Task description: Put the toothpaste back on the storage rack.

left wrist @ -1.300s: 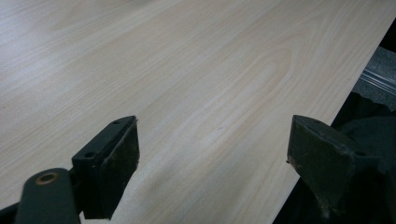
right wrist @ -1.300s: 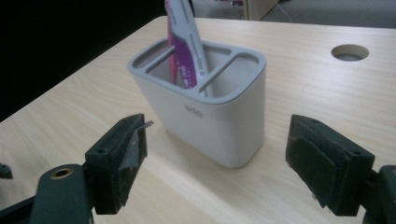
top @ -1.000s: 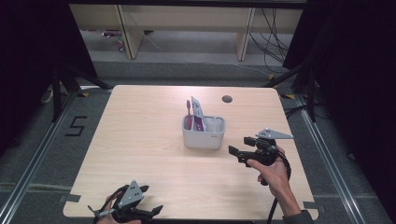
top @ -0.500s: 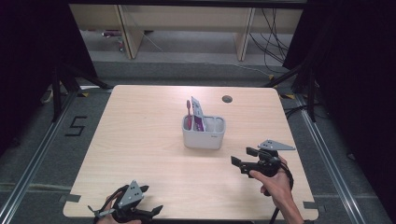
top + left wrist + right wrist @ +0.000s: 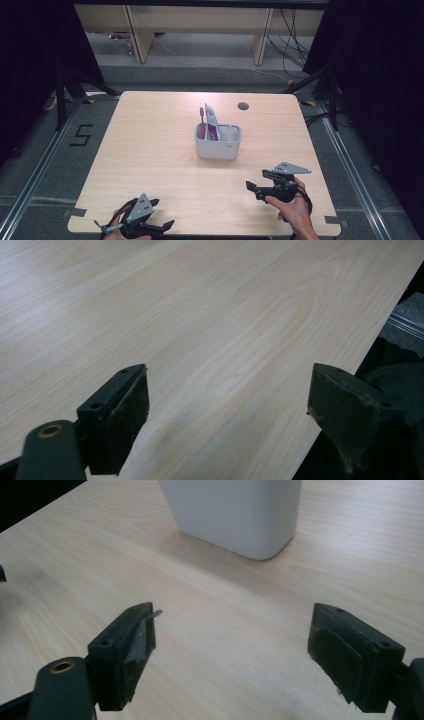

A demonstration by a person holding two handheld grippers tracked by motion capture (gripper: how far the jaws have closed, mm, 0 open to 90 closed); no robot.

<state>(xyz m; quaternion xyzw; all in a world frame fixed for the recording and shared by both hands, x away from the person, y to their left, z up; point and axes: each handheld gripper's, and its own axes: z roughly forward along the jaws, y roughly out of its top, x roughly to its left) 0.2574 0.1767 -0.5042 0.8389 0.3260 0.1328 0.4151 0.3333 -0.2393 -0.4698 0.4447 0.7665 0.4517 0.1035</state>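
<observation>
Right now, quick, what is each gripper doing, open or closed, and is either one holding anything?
Left gripper: open, holding nothing, over the table.
Right gripper: open, holding nothing, facing the white holder.

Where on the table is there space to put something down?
Lots of room. The table is bare on its whole left side, from the white holder out to the left edge. There is bare wood between the left gripper and right gripper too. The middle is crowded, where the holder stands with a toothbrush inside.

Matt pale wood-grain table (image 5: pixel 150 150), smooth white plastic holder (image 5: pixel 218 145)
</observation>
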